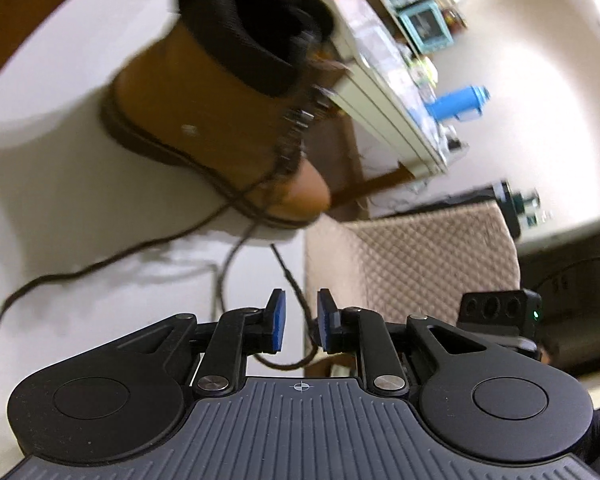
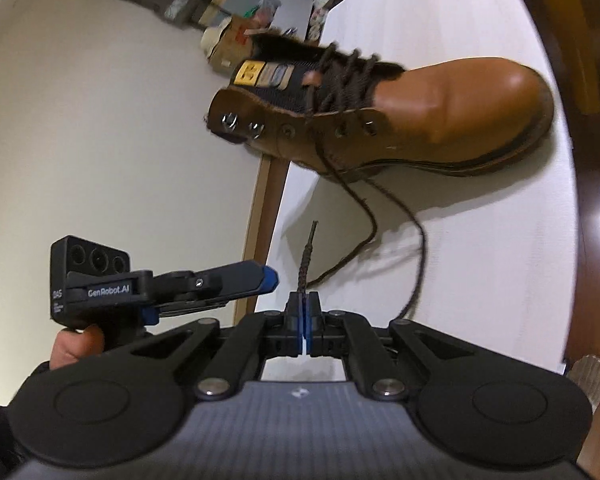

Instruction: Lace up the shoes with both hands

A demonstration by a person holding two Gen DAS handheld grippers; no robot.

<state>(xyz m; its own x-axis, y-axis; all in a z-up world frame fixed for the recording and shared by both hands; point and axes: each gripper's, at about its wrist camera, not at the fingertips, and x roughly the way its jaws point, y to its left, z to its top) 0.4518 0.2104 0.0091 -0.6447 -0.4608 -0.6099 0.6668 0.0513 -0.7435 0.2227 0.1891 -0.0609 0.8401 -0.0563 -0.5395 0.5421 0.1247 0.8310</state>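
Right wrist view takes in most of it: a white table (image 2: 480,240) with a tan work boot (image 2: 400,120) standing near its far edge, toe pointing away from the drop. The boot looks heavy and stiff, unlikely to slide under a light tug. Its brown lace (image 2: 364,208) is crossed through the lower eyelets, while the upper eyelet and the two metal hooks (image 2: 242,124) by the collar stand bare. The lace is soft and limp, trailing in loose loops over the table; only its hardened tip gives a firm thing to steer.

That tip end sits clamped in the right gripper (image 2: 305,312), its pads pressed together on the lace just below the tip, which pokes up towards the boot. The left gripper (image 1: 301,316) hangs at the table's near edge, jaws narrowly parted, a strand of lace running between the pads without being pinched.

Bare table lies between grippers and boot; the edge beside the collar is close.
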